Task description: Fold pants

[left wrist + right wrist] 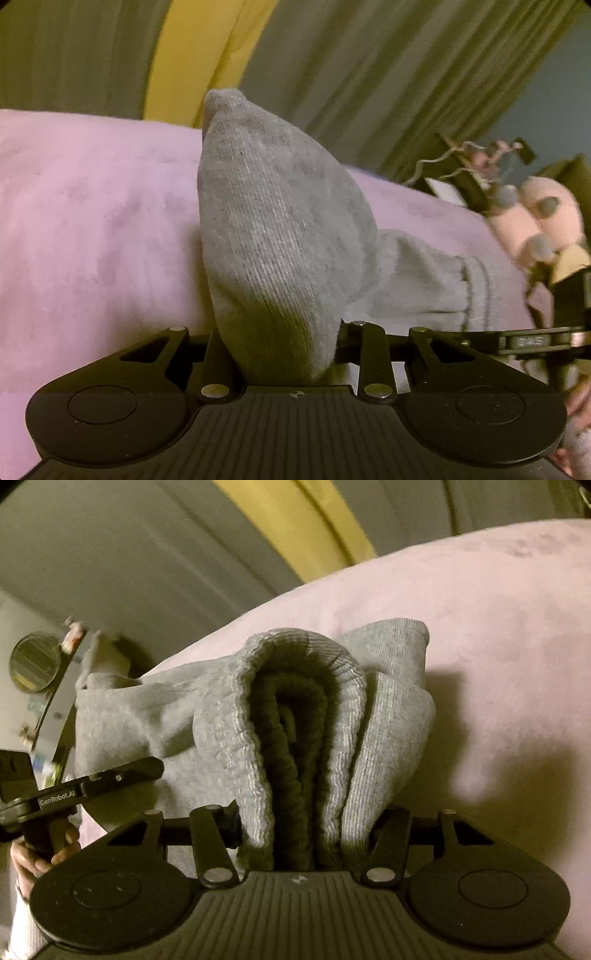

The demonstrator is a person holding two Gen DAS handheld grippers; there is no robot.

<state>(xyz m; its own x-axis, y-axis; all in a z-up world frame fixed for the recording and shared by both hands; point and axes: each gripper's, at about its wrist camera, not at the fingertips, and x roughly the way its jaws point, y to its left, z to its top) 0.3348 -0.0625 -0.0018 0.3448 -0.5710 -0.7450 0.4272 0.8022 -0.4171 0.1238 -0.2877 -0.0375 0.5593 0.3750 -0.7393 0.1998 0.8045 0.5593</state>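
Observation:
The grey sweatpants (273, 221) bunch up between the jaws of my left gripper (280, 350), which is shut on the fabric. More of the pants, with a ribbed band (469, 291), trails right over the pink blanket (92, 221). My right gripper (299, 842) is shut on the folded ribbed waistband of the pants (295, 709), just above the blanket (498, 664). The left gripper (110, 779) shows at the left of the right wrist view, and the right gripper (535, 339) at the right edge of the left wrist view. The fingertips are hidden by cloth.
Green curtains (369, 74) with a yellow panel (192, 55) hang behind the bed. A pink plush toy (535, 214) and cluttered items lie at the right. A round mirror (35, 662) stands at the left. A hand (37, 856) holds the left gripper's handle.

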